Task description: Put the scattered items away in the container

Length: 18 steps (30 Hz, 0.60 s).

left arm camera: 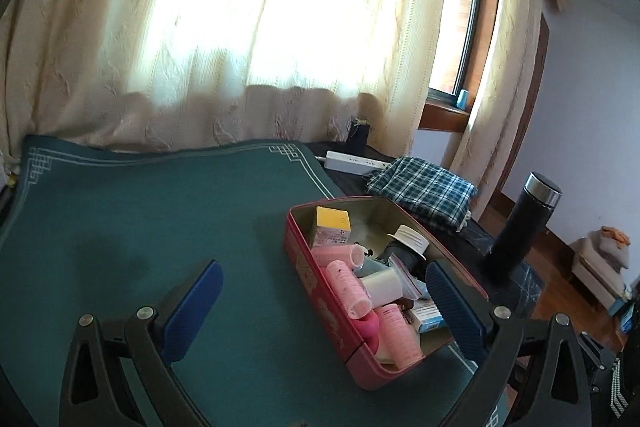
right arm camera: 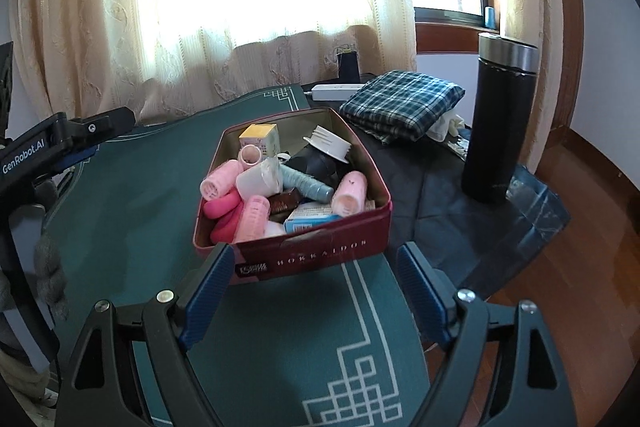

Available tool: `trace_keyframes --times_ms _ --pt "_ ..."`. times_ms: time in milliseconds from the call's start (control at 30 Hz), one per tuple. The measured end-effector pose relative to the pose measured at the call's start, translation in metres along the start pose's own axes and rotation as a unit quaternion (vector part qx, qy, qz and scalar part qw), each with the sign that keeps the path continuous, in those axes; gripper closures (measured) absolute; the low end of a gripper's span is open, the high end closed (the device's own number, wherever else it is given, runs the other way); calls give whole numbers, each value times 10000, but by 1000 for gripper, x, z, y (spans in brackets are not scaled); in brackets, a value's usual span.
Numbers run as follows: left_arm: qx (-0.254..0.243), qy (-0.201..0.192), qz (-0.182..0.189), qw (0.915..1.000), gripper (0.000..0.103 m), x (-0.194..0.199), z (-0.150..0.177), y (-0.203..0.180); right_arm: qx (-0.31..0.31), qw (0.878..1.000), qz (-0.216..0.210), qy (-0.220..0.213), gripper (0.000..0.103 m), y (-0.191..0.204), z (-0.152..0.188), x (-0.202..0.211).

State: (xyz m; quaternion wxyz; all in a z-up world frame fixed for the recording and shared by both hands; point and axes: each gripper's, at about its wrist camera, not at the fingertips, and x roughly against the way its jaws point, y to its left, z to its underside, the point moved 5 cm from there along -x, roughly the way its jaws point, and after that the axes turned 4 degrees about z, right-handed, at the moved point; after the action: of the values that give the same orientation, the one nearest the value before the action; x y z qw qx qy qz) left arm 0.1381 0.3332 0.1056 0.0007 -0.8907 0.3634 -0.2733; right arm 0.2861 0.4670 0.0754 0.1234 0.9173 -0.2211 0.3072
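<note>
Blue-padded fingers of the right gripper stand spread with nothing between them, hanging just short of the near wall of the red tin, which sits on the green mat close to the mat's right edge. Seen from the right wrist, the tin's long axis runs away from the camera toward the curtain, its lettered short wall facing the gripper. Inside lie pink rollers, a blue roller, a yellow-topped box, a white cap and a blue-and-white box, piled at mixed angles. On the tin's left side the left gripper is spread wide and empty above the mat, one finger over the tin's corner. Beyond lie a folded plaid cloth, a white power strip and a black flask.
</note>
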Motion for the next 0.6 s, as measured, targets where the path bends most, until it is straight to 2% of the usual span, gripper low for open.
trace_keyframes --times_ms 133,267,400,600 --pt "-367 -7 -90 9993 0 8 8 -11 7 10000 13 -18 17 3 3 7" --pt "-896 -162 -370 9952 0 15 20 -29 22 10000 12 -30 17 6 6 11" --pt "-1020 27 -78 9947 0 13 29 -41 -40 10000 23 38 17 5 10 10" --pt "-1122 143 13 9936 0 10 34 -52 -33 10000 16 72 17 3 14 10"
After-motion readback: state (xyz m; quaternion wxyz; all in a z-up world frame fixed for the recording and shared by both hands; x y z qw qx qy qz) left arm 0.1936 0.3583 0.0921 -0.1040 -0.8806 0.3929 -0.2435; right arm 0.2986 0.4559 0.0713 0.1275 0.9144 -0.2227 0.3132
